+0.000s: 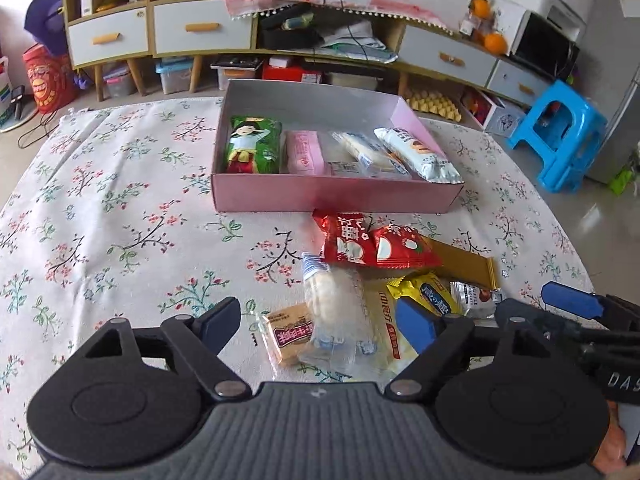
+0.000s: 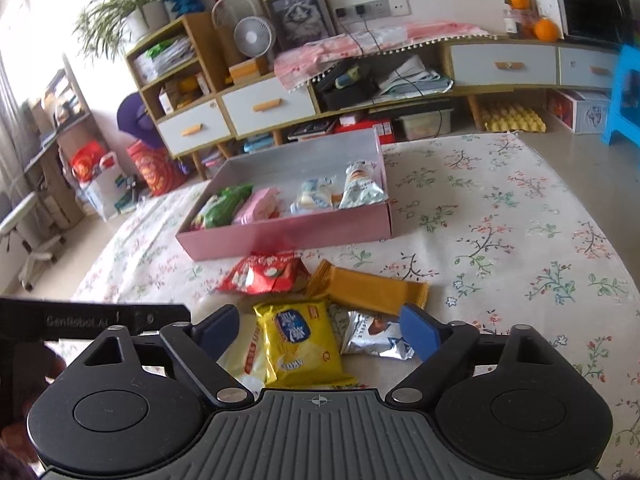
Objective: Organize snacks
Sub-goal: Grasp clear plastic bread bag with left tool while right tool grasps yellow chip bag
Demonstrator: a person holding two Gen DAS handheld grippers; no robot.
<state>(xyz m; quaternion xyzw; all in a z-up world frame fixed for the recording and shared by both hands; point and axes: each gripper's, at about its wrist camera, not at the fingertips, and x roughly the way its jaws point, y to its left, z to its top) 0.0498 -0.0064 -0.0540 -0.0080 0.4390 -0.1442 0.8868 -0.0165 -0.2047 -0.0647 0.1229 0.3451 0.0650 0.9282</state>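
Now both jaws wide (w/ snacks (image 1: 352, 280) between).

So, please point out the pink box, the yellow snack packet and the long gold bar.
pink box (image 1: 336, 196), left wrist view, near wall
yellow snack packet (image 2: 300, 340), right wrist view, front face
long gold bar (image 2: 372, 286), right wrist view, middle

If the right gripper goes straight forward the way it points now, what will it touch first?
Most likely the yellow snack packet, which lies between the open fingers of the right gripper. The silver packet sits just beside it; depth is hard to judge.
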